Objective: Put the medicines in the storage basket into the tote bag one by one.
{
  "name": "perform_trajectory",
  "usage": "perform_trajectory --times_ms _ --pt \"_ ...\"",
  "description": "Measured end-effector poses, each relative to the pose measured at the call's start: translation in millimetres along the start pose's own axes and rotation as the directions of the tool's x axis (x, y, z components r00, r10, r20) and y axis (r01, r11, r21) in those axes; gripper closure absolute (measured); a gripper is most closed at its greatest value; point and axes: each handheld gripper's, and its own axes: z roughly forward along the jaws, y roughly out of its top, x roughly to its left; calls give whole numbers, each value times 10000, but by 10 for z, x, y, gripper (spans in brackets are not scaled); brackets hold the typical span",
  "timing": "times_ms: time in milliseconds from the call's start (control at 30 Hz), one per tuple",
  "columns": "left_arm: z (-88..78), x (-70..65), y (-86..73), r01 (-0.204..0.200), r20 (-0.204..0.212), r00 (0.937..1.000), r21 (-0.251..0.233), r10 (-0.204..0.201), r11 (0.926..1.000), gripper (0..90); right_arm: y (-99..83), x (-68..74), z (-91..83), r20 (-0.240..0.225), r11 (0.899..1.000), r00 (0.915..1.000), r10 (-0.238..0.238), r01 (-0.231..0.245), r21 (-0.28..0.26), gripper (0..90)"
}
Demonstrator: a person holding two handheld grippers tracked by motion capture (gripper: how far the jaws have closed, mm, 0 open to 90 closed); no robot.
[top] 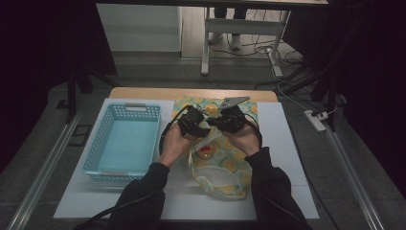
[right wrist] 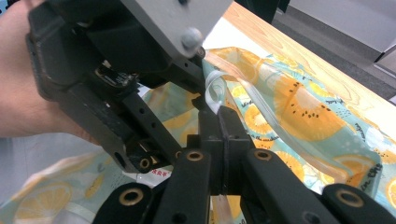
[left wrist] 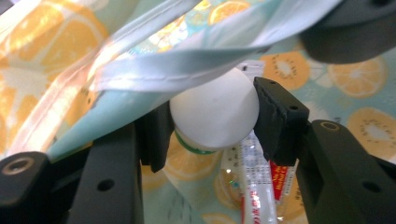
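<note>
Two grippers busy at one bag: left gripper (left wrist: 210, 123) with fingers (left wrist: 279, 119) clamped on a white round bottle top (left wrist: 214, 114) just under the bag's trim, right gripper (right wrist: 219, 140) with fingers together on the pale strap (right wrist: 215, 91) of the orange-print bag (top: 225, 165) flat on the counter (top: 287, 143). Step in hand, most likely: holding the bag mouth open and getting the bottle in or out, so next a steady lift on the strap and a slow move of the bottle. Tiny print on the red and white packet (left wrist: 254, 179), too blurry to read.

Dim room; grey floor (top: 158, 72), white desk frame (top: 242, 28), power strip (top: 316, 120).
</note>
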Motion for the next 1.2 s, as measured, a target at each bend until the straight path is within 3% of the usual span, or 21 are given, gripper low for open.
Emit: perform_trajectory --times_ms 233,533,700,967,1200 --pt "-27 9 -22 93 211 9997 -181 -89 9998 414 0 -3 -5 8 10000 10000 34 -34 -22 900" --pt "-122 9 -91 18 1039 9946 -302 14 9995 265 -2 -5 -4 10 10000 10000 56 -56 -21 900" --pt "-226 8 -140 364 1619 9865 -586 -265 9976 208 -7 -9 3 35 10000 10000 84 -84 3 900" --pt "-396 -91 -200 -97 1978 9799 -754 245 9971 96 2 -3 -11 15 10000 10000 72 -72 -48 900" --pt "-504 -196 -263 -165 2395 9700 -1057 416 9943 23 -3 0 2 -11 10000 10000 53 -53 3 900"
